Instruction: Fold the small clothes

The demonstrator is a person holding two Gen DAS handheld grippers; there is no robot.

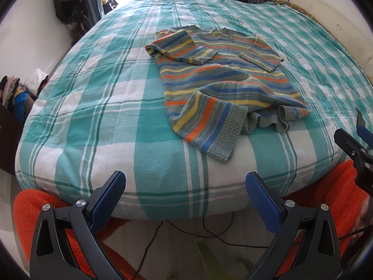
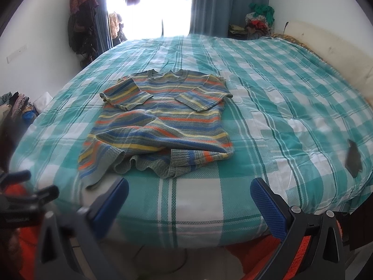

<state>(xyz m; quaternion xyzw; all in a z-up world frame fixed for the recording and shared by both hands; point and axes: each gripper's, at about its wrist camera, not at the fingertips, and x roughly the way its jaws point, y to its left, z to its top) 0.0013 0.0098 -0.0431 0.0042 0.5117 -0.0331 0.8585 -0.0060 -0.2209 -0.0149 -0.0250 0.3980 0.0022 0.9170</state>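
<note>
Left wrist view shows a striped sweater [image 1: 223, 79] lying flat on the bed [image 1: 93, 116], a little toward the near edge and right of the middle. Its stripes are blue, yellow, orange and grey-green. Both sleeves are folded inward over the chest, and their cuffs lie close to each other but apart. The lower hem is bunched and wavy, and one lower corner is turned and reaches toward the near edge of the bed. In the right wrist view the same sweater [image 2: 160, 121] sits left of the middle, with the wavy hem nearest to the camera.

The bed carries a cover with teal and white checks. A small dark object [image 2: 353, 161] lies on the cover near the right edge; it is too blurred to say what it is.

The left gripper [image 1: 185, 184] hangs in front of the near edge of the bed, its blue fingers [image 1: 108, 196] spread wide with nothing between them. The right gripper [image 2: 188, 191] is also in front of the near edge, wide apart and empty; its left finger is blurred.

An orange textile [image 1: 35, 207] lies below the near edge of the bed. Blue-grey curtains [image 2: 228, 4] hang beside the bright window [image 2: 149, 7] behind the far edge.
</note>
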